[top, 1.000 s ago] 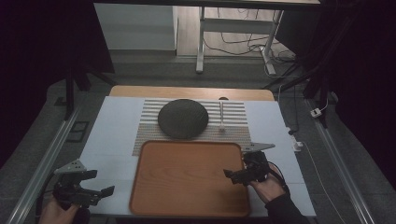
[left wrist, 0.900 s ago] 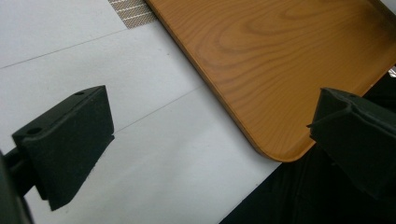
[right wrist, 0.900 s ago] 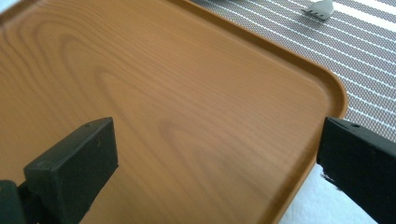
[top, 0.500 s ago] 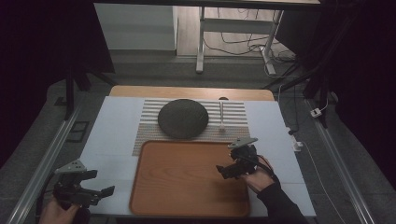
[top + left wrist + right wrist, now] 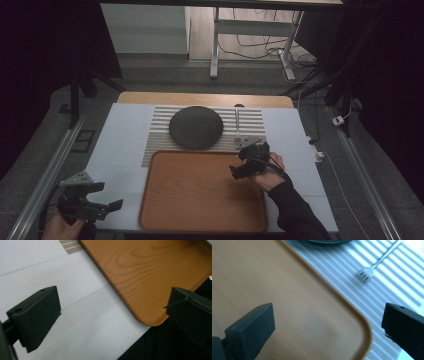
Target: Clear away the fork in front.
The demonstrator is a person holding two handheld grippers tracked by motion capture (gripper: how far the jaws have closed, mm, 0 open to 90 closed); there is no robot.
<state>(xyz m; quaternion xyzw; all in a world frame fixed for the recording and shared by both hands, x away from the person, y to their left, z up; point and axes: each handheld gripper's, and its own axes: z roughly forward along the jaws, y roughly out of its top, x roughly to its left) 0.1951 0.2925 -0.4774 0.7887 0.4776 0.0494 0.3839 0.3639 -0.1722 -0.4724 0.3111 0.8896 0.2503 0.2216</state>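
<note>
Fork (image 5: 367, 273) tines beside tray (image 5: 312, 315), between right gripper (image 5: 327, 322) jaws.

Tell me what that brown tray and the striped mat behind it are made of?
The tray looks like wood or a wood-grain laminate: curved grain lines under a smooth, slightly glossy finish. The striped mat appears to be woven mesh, perhaps vinyl or fabric, with a fine grid texture.

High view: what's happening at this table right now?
A person holds a gripper in each hand; neither grips anything. The right gripper is open over the far right corner of the empty wooden tray, near a fork lying on the striped mat. A dark plate sits on that mat beyond the tray. The left gripper hangs open off the tray's near left corner.
</note>
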